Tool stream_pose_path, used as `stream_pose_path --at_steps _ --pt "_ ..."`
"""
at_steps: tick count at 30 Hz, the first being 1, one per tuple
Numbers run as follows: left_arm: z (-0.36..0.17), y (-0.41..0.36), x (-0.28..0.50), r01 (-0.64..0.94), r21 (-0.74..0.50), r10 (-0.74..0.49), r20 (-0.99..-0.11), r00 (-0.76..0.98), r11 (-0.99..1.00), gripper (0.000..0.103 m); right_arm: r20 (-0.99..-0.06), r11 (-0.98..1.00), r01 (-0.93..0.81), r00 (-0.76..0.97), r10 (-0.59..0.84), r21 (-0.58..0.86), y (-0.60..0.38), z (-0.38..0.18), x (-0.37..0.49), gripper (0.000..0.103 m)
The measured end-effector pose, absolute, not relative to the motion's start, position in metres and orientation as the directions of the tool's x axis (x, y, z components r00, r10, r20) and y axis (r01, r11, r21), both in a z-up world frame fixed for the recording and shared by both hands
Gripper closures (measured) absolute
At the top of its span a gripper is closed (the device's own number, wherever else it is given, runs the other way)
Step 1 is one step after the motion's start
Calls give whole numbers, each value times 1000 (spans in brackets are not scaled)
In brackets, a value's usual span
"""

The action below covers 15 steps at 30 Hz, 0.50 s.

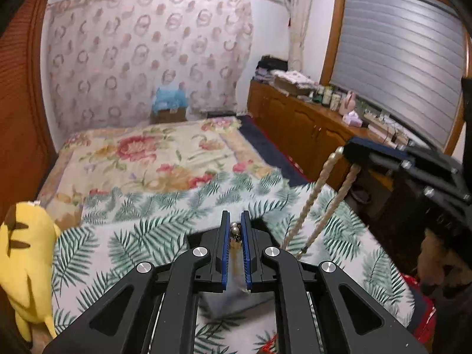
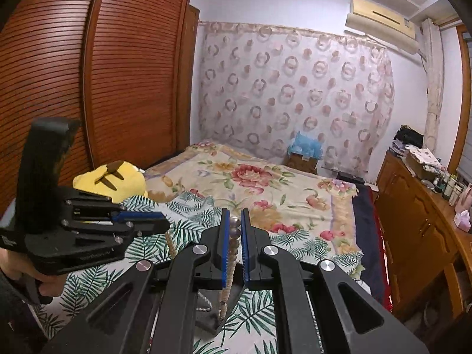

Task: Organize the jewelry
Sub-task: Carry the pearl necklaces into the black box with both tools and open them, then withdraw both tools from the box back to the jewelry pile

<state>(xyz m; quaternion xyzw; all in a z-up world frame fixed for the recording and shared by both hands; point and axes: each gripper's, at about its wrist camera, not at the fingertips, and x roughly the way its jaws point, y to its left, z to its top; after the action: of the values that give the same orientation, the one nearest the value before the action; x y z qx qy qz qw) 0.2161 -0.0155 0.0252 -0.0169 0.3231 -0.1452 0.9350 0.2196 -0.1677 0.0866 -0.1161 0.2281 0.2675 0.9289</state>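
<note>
Bedroom views from both my grippers. Only the left view shows the window blind [image 1: 398, 59]; only the right shows the wardrobe doors [image 2: 88, 73]. Below lies the leaf-print bedspread [image 1: 147, 236]. Right gripper [image 2: 235, 224] and left gripper [image 1: 235, 227] each pinch the bead necklace [image 2: 234, 236].

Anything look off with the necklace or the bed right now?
Nothing looks damaged or spilled. The pearl necklace hangs in the air above the palm-print bedspread, strung between both tongs: the left tongs are shut on one end, the right tongs on another stretch. Its strands hang straight, not knotted.
</note>
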Motion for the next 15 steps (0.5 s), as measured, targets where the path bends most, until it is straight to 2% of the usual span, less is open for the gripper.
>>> stream_pose_path --at_steps 11,13,14,15 --pt "-34 -8 204 236 -132 -262 -670 694 963 94 -591 810 -579 688 421 -97 -147 25 221 94" --pt "-41 -7 195 232 -120 -251 -676 693 965 84 -603 808 -582 678 420 -90 -146 14 220 94" --pt "-43 -7 191 228 -111 -242 -677 695 967 76 -607 810 -580 675 419 -85 -146 10 219 94" --pt "-46 -6 186 227 -103 -236 -679 696 968 74 -611 812 -579 671 419 -79 -146 7 220 94"
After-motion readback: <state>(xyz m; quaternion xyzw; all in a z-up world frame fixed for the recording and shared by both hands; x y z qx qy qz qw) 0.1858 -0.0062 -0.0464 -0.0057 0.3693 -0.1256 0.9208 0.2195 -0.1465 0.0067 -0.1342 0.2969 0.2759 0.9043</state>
